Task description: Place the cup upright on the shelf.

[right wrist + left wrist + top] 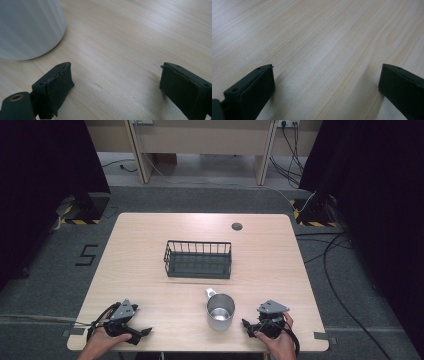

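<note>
Approach stage, we judge: right tool (248,327) released, empty, mug (220,312) at its 9 o'clock; left tool (143,333) released too; next, close on mug.

At the bottom left of the high view, the person's left hand (102,340) grips the left gripper (145,332), whose black jaws point toward the right of the frame. In the left gripper view its jaws rise from the two bottom corners, spread wide with nothing between them. At the bottom right of the high view, the right hand (281,342) holds the right gripper (246,325), jaws pointing left. In the right gripper view its jaws likewise stand wide apart, empty.
</note>
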